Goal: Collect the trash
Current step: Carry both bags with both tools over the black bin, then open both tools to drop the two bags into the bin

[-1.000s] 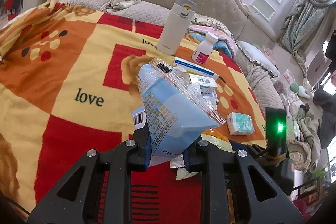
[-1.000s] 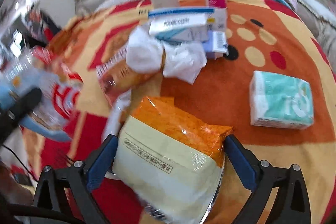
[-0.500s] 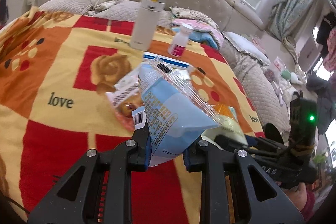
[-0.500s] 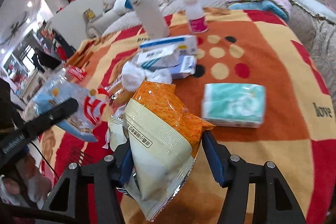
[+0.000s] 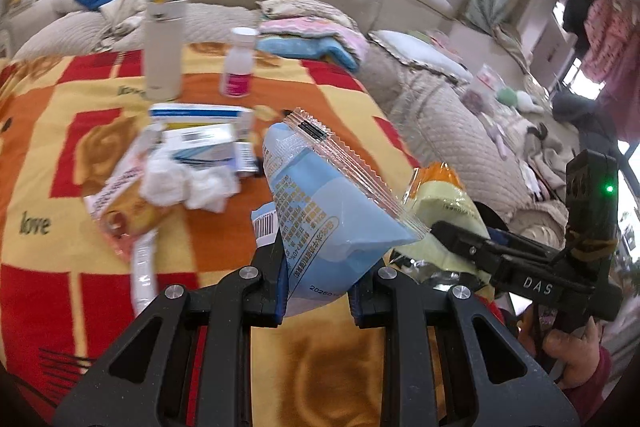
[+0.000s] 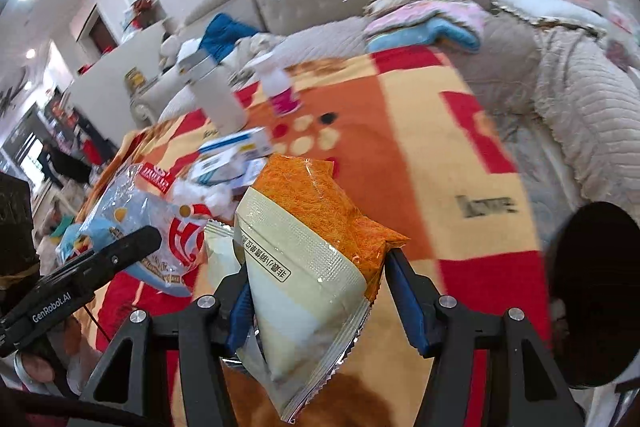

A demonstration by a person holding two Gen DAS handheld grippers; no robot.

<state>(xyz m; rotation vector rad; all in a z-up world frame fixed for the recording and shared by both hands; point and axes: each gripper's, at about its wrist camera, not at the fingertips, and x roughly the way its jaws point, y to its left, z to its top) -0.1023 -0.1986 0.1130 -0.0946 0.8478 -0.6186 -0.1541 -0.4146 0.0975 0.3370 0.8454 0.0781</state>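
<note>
both wrist views look down, close, sharing the blanket (image 5: pixel 100 255).

"love" in dark letters on the red, orange and yellow patterned blanket (image 5: pixel 34 225) at near left, "DAS" in white on the black right gripper (image 5: pixel 538 286), "GenRobot.AI" in white on the black left gripper (image 6: pixel 50 307)

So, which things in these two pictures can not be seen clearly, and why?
- Trash bin: in neither view; a dark round shape at the right wrist view's edge is cut off and unidentifiable.
- Blue packet in the left tool: its lower end is hidden between the fingers.
- Orange packet in the right tool: the print is too small.
- Boxes on the blanket: blurred.
</note>
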